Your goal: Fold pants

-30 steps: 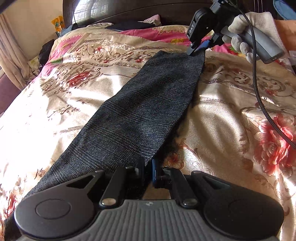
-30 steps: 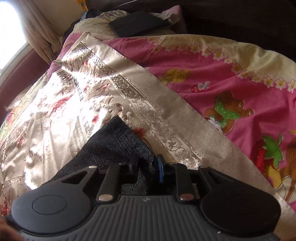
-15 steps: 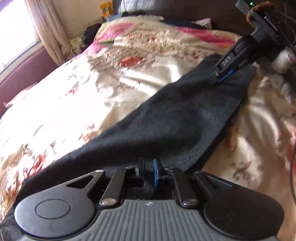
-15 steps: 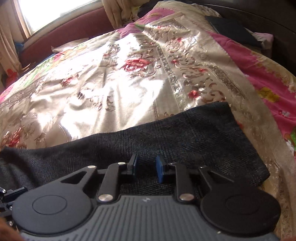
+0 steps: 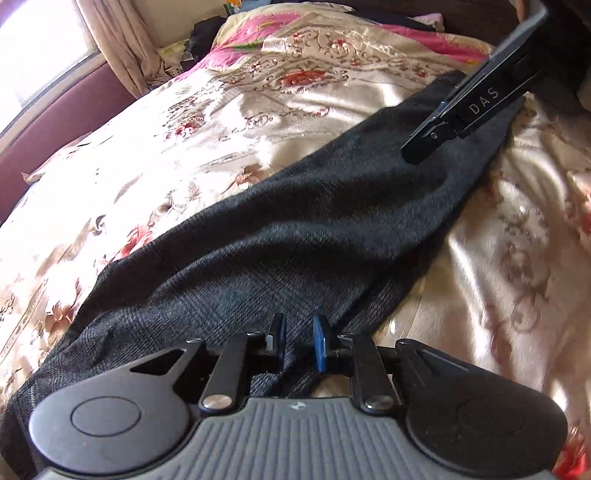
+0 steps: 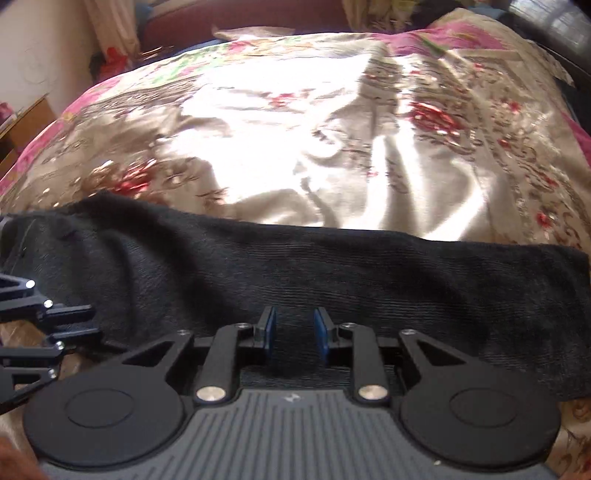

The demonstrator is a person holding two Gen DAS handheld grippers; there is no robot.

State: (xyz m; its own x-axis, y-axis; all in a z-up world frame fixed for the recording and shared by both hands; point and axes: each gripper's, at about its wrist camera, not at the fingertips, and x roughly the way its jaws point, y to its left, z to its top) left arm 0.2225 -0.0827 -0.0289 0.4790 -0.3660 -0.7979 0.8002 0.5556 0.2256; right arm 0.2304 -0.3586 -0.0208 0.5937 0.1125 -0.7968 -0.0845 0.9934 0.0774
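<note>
The dark grey woven pants [image 5: 295,236] lie flat in a long strip on the floral satin bedspread [image 5: 229,122]. The left tongs [image 5: 298,341] are opening, cloth between the blue pads, unpinched. Only the right wrist view shows the right tongs [image 6: 294,334] parted over the pants' near edge, gripping nothing.

A bed [image 5: 258,122] carried everything. A shiny cream bedspread [image 6: 295,129] with red flowers and scrollwork covered it, rumpled and bright in the sun. Dark grey pants [image 5: 295,236] lay straight on the bedspread as one long band. A pink sheet [image 5: 255,29] showed at the bed's far end.
</note>
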